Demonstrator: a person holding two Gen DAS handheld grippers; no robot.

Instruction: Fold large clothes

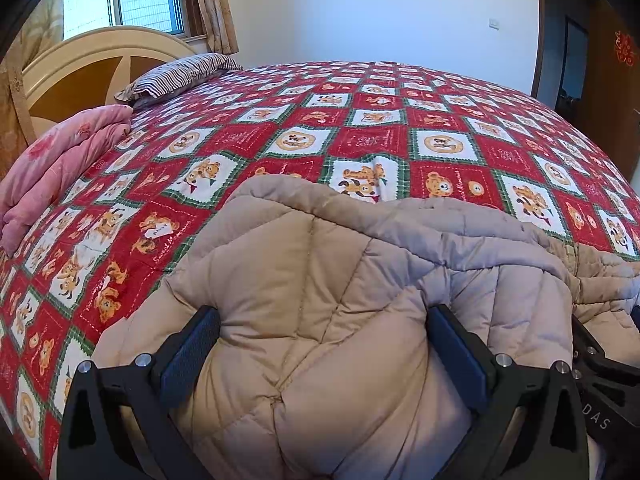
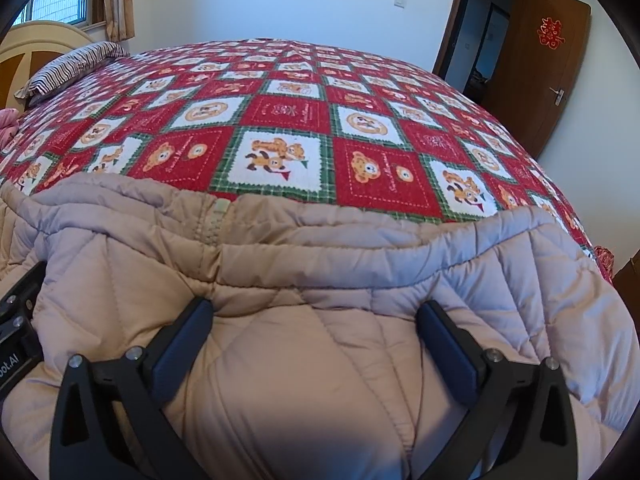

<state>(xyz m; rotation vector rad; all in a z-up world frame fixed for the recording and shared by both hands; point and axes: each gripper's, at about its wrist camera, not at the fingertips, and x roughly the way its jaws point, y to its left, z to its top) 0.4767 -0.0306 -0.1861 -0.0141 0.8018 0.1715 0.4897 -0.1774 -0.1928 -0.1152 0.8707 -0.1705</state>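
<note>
The beige quilted coat (image 1: 320, 300) lies crosswise directly ahead, bulging between the spread fingers of left gripper (image 1: 324, 344) and right gripper (image 2: 316, 336), set side by side

Jacket (image 1: 320, 320) lies on near edge of bed (image 1: 360, 120); pillow (image 1: 180, 72) far left by headboard (image 1: 80, 64), blanket (image 1: 60, 168) on left edge, door (image 2: 536, 60) far right

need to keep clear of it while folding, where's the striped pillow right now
The striped pillow lies at the far left corner of the bed, against the headboard under the window, just beyond the folded pink blanket; the right wrist view shows it upper left too.
</note>
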